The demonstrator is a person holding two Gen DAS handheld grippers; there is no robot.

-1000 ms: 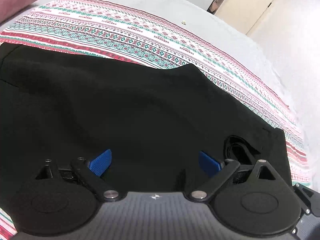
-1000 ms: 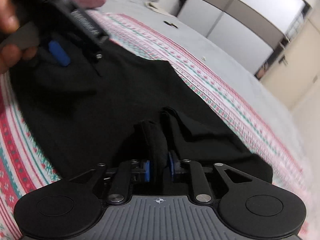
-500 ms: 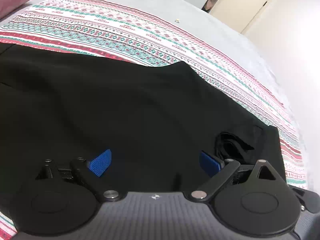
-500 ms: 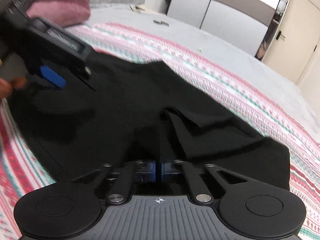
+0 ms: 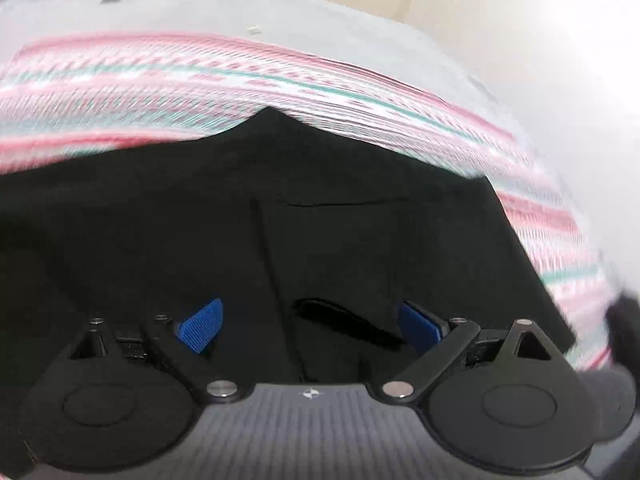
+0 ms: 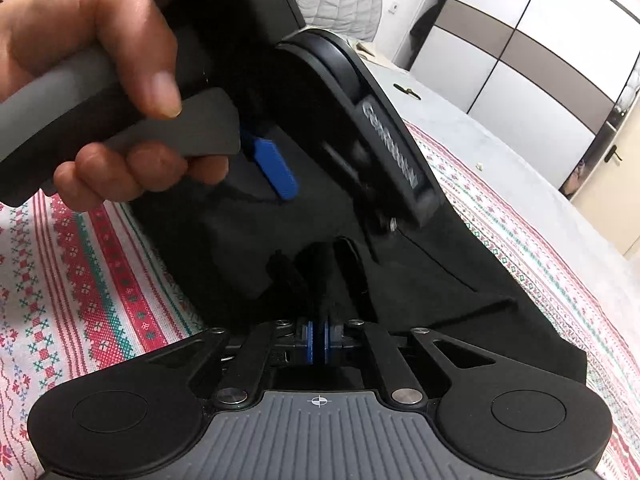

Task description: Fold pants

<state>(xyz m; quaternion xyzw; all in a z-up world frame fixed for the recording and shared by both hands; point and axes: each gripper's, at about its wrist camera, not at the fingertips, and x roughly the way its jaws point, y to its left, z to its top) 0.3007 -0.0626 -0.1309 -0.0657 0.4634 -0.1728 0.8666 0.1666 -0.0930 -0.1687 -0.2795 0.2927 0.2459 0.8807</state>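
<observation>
Black pants (image 5: 360, 220) lie spread on a striped patterned blanket (image 5: 200, 92); this left wrist view is blurred by motion. My left gripper (image 5: 310, 326) hovers over the cloth, open, with a dark loop of fabric (image 5: 340, 320) lying between its blue pads (image 5: 200, 326) and nothing pinched. In the right wrist view my right gripper (image 6: 318, 340) is shut on a raised bunch of the pants (image 6: 460, 280). Close above it a hand (image 6: 92, 40) holds the left gripper's body (image 6: 340, 100), which hides the far part of the pants.
The blanket (image 6: 80, 280) covers a bed with a grey sheet (image 6: 500, 140) beyond it. A small dark object (image 6: 406, 91) lies on the sheet. A wardrobe (image 6: 520, 52) and a door (image 6: 612, 176) stand behind; pink and grey bedding (image 6: 344, 4) is at the head.
My right gripper closed on the fold of pants and carried it toward the left gripper, which now looms close. The left gripper rolled and shifted, staying open.
</observation>
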